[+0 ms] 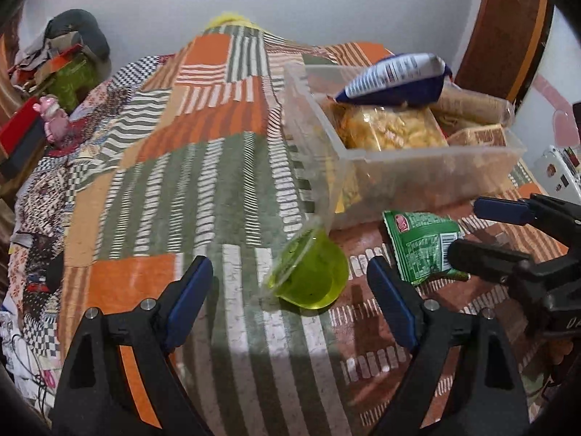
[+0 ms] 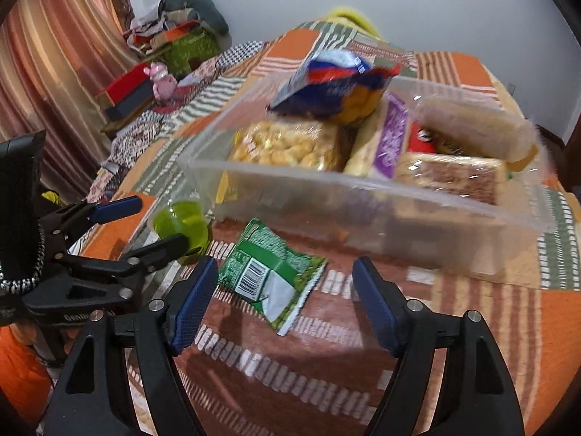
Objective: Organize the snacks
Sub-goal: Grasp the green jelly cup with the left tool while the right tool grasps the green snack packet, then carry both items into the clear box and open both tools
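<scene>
Left wrist view leads with the patchwork bedspread (image 1: 189, 167), and sitting on it, our landmark: the clear plastic bin (image 1: 399, 178), already loaded with snack bags, a blue packet (image 1: 395, 76) perched on top. Just in front of the bin's near wall lies the green snack packet (image 1: 425, 250), flat, and beside that, at the bin's near corner, the green jelly cup (image 1: 308, 272), tipped on its side. Left gripper (image 1: 290, 298) hangs over the cup, jaws spread wide, nothing in them. Right wrist view puts the right gripper (image 2: 285, 298) over the packet (image 2: 268, 272), jaws likewise apart and empty. The packet looks light, crinkly, slippery: pinch a sealed edge. The cup seems stiff-walled but squashy, so take it gently across the body. Only the right view shows the purple-labelled bag (image 2: 394, 138) inside the bin.
</scene>
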The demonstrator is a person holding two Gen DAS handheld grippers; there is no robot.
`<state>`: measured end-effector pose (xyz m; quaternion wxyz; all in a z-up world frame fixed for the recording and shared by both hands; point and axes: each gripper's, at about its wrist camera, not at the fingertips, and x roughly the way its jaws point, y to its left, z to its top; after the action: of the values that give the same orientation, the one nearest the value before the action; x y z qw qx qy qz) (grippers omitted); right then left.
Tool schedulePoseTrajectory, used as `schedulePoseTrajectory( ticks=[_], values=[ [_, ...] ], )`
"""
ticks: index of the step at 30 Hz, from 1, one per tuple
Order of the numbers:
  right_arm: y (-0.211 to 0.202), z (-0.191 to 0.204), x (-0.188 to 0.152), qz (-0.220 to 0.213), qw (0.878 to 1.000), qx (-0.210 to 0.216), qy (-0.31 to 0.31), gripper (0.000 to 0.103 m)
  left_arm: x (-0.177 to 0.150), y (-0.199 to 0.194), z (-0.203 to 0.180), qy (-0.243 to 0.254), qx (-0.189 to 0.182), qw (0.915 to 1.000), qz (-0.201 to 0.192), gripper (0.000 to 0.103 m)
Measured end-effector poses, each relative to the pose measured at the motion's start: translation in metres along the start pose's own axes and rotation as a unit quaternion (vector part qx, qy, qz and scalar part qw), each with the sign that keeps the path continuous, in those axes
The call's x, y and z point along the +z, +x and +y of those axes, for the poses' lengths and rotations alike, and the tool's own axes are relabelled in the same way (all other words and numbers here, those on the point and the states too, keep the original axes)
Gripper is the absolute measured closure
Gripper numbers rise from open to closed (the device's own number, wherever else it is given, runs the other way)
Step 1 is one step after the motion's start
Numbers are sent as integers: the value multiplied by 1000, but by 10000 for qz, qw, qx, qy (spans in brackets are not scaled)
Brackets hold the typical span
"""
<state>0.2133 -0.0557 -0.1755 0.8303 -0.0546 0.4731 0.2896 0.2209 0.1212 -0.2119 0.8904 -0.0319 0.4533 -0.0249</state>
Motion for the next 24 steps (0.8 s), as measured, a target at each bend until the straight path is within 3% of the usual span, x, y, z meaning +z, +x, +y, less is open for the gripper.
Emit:
schedulePoseTrajectory(
  ticks=[5,7,11,14,19,24],
  values=[
    [15,4,1,213,9998,39,-11,29,1,13,-4,63,-178,9998,58,34],
    [18,5,0,260,9996,43,-29,29,0,18,-6,95,-303,9994,118,52],
    [18,8,0,260,9996,26,-75,29,-3,19,-9,147,-264,9995,87,55],
    [17,7,-2,235,9997,32,-93,47,-5,15,-10,144,-258,9996,31,57],
    [14,-2,-4,181,9995,263,26,58,-10,4,-13,143,-202,9997,-16,59],
    [3,-5,-8,86,9998,189,-30,65,-15,-9,-15,62,-194,9998,-57,59]
  ],
)
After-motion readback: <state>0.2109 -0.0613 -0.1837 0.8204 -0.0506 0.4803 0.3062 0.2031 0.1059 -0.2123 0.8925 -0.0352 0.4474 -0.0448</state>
